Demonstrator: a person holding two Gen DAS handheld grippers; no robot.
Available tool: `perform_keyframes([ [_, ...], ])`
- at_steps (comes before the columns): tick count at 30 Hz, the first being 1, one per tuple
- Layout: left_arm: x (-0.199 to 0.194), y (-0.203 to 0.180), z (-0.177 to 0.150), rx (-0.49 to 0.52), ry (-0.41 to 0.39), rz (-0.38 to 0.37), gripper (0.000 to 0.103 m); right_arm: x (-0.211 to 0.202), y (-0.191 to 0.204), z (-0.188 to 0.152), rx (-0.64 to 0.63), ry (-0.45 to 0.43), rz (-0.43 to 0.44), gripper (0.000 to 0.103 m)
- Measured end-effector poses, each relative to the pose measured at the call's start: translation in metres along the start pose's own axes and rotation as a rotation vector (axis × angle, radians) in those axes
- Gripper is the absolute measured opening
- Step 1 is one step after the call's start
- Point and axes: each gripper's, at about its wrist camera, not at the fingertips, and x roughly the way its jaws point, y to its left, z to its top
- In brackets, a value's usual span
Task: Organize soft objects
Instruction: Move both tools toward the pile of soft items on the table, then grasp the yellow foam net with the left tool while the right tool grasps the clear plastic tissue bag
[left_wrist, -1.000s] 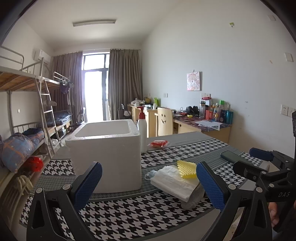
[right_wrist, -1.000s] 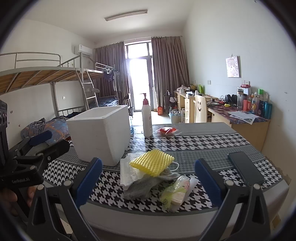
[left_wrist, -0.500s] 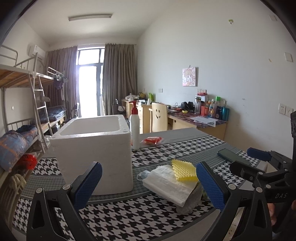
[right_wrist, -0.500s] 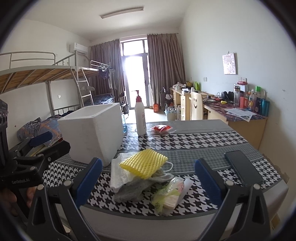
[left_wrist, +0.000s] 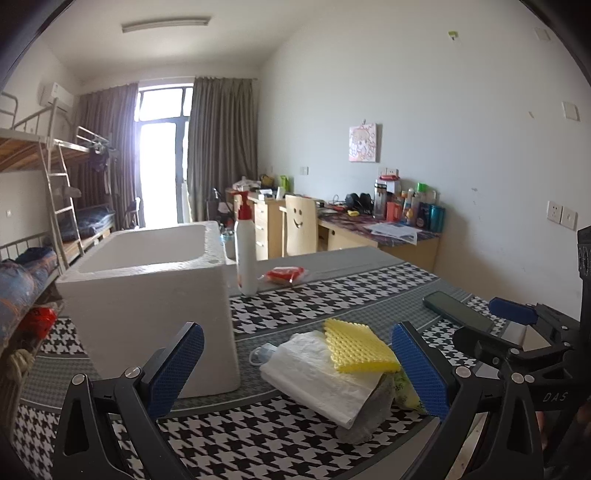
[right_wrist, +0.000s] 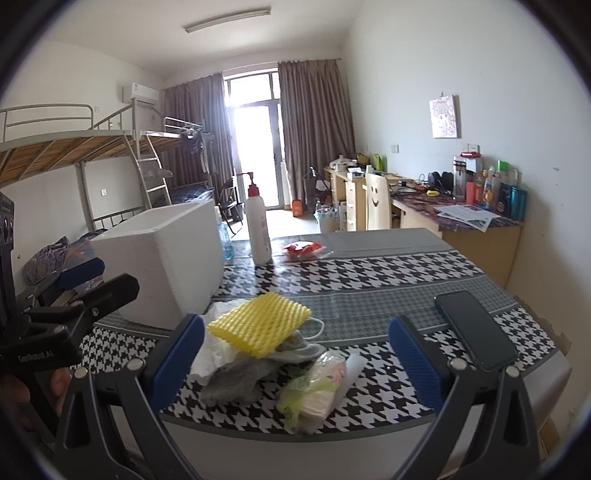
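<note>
On the desk (right_wrist: 369, 317), your hand-held grippers (left_wrist: 295, 373) (right_wrist: 295, 362) gape wide, empty. Pinching the yellow foam net (right_wrist: 258, 323) could drag the loose pile beneath off the edge.

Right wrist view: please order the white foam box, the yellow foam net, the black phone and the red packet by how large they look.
1. White foam box, clearly largest.
2. Yellow foam net and black phone: alike in apparent size, so I do not rank them.
3. Red packet, smallest, though it lies farther from the camera.
</note>
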Motion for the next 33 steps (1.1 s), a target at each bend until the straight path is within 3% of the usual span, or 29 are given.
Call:
perform_keyframes([
  [26,0.061,-0.018,-0.005,0.004,0.151,-0.126,0.102,0.029,-0.029,-0.018,0.042,0.107,-0.036,0.101],
  [33,0.074,-0.025,-0.009,0.02,0.197,-0.16,0.091,0.035,-0.034,-0.021,0.048,0.13,-0.042,0.101],
])
